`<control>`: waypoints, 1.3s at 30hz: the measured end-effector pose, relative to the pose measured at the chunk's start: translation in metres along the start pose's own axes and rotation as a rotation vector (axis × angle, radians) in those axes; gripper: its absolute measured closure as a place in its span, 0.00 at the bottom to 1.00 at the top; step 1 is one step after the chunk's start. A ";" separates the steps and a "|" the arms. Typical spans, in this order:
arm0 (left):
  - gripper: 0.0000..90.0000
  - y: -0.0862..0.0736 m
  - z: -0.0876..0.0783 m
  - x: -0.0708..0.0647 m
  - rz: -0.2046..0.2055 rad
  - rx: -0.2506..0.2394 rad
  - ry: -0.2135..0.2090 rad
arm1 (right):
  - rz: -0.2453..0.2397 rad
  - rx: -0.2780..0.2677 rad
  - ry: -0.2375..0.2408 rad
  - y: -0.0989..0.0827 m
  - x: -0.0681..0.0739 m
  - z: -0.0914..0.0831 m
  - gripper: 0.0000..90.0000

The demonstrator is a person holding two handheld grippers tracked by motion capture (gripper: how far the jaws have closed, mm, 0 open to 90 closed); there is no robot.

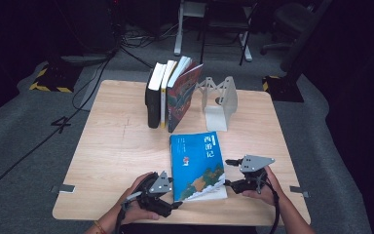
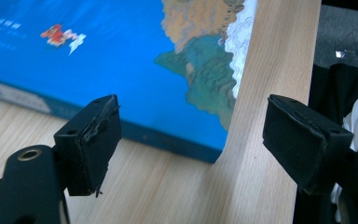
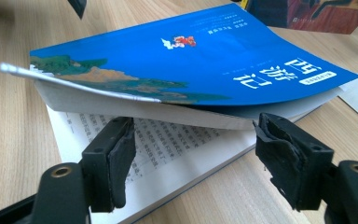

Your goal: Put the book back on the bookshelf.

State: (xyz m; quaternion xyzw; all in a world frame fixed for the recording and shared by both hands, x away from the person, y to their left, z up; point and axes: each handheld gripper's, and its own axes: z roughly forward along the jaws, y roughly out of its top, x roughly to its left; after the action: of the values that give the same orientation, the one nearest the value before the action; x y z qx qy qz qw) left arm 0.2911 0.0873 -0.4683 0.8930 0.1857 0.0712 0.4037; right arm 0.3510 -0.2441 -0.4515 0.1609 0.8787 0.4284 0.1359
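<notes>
A: What is seen on the light wooden tabletop (image 1: 117, 141)?

B: A thick paperback book with a blue illustrated cover (image 1: 197, 163) is laid flat toward the six o'clock edge, slightly right of centre. Its front cover and upper pages are bowed upward in the right gripper view, and printed text pages are exposed underneath.

A: Where is the left gripper (image 1: 177, 204) placed?

B: It is held at about seven o'clock of the book, by a hand (image 1: 134, 207) at the near edge. Its fingers (image 2: 91, 142) are spread wide, with bare wood and the book's lower corner framed between them; nothing is gripped.

A: And the right gripper (image 1: 229, 172)?

B: It is held at about four o'clock of the book, just beside the open page edge. Its fingers (image 3: 114, 158) are also set wide apart, with the fanned pages lying between them but not pinched.

A: What is found farther back?

B: At twelve o'clock, a row of upright books (image 1: 170, 92) is seen, the rightmost tilted. A white metal bookend (image 1: 219, 100) is stood just to their right, apart from them.
</notes>
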 end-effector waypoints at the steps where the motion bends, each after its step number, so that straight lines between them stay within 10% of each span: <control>1: 0.22 0.003 0.002 -0.001 0.000 -0.006 -0.002 | 0.000 0.000 0.000 0.000 0.000 0.000 0.32; 16: 0.32 0.046 0.047 -0.030 0.045 0.004 0.032 | 0.002 -0.028 -0.012 0.006 0.000 0.001 0.31; 27: 0.33 0.061 0.074 -0.035 -0.027 0.014 0.184 | -0.005 -0.033 -0.025 0.008 0.001 0.003 0.31; 34: 0.53 0.061 0.075 -0.029 -0.052 0.007 0.235 | -0.008 -0.026 -0.028 0.007 0.001 0.003 0.30; 39: 0.73 0.061 0.069 -0.030 0.012 -0.003 0.228 | -0.001 -0.030 -0.034 0.007 0.000 0.004 0.32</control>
State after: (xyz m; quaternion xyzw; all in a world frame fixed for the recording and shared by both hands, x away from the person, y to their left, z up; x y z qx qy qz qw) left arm 0.2997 -0.0090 -0.4673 0.8796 0.2249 0.1753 0.3808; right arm 0.3532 -0.2375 -0.4481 0.1655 0.8697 0.4389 0.1536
